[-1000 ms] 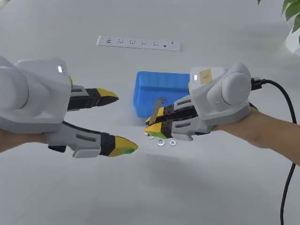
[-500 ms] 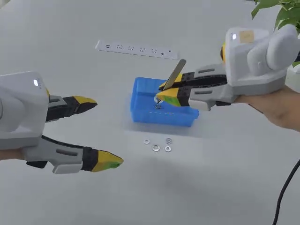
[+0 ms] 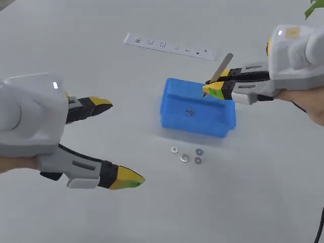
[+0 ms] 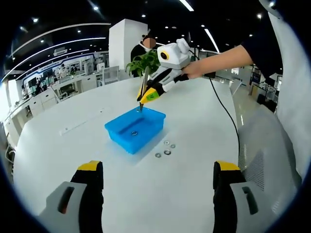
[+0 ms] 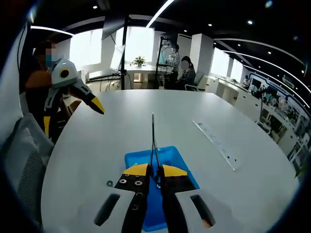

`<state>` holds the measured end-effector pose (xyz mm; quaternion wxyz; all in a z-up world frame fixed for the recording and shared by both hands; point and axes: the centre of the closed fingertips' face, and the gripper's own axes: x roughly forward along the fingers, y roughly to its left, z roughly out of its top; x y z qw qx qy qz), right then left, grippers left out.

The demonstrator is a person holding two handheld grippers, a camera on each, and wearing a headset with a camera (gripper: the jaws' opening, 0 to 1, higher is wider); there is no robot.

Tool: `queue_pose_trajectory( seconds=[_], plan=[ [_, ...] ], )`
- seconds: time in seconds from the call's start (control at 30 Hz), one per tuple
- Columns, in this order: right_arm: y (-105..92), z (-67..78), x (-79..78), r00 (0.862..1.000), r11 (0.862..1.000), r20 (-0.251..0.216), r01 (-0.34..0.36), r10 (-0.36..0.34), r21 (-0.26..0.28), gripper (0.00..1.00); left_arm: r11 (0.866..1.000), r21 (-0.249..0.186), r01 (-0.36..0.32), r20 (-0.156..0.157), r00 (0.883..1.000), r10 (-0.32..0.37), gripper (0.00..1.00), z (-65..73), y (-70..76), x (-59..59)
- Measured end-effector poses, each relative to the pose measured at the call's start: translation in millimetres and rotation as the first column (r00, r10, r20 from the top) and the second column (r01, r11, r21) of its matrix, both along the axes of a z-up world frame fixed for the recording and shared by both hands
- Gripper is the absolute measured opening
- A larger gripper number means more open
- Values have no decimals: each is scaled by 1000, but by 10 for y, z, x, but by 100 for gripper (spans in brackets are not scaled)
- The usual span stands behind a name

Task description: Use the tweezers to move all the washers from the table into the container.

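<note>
A blue container (image 3: 174, 117) stands mid-table with one washer (image 3: 190, 112) lying inside it. Several washers (image 3: 185, 158) lie loose on the table just in front of it. My right gripper (image 3: 213, 91) hovers over the container's far right rim, shut on the tweezers (image 3: 223, 67), whose tips point down and look empty. In the right gripper view the tweezers (image 5: 153, 138) run forward from the shut right gripper (image 5: 154, 170) over the container (image 5: 187, 174). My left gripper (image 3: 116, 142) is open and empty, left of the container. The left gripper view shows the container (image 4: 146, 119) and loose washers (image 4: 166, 152) ahead.
A white power strip (image 3: 172, 46) lies behind the container. A green plant (image 4: 146, 60) stands at the far right corner. People sit at desks in the background. White tabletop spreads around the container.
My right gripper rose from the loose washers, carried a washer over the container, then moved to its far right rim. The washer now lies inside. The head camera shifted too.
</note>
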<state>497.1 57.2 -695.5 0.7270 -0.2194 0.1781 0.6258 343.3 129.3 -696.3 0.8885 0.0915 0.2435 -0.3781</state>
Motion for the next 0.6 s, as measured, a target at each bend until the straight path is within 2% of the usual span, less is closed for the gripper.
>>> queue_pose_trajectory(
  seconds=[0.13, 0.27, 0.47, 0.6],
  plan=[
    [32, -244, 44, 1000, 999, -19, 9, -10, -38, 9, 1000, 0, -7, -7, 1000, 7, 99, -16, 16, 3],
    [54, -444, 51, 999, 997, -34, -1, -1, -76, 9, 998, -29, -50, -3, 999, 50, 99, 26, 80, 34],
    [51, -640, 55, 999, 993, -53, -11, 4, -118, 9, 998, -16, -61, -14, 998, 61, 99, -12, 131, -10],
    [49, -686, 47, 997, 995, -80, -3, -5, -105, 9, 998, -8, -66, -34, 997, 65, 99, -76, 151, -65]
  ],
)
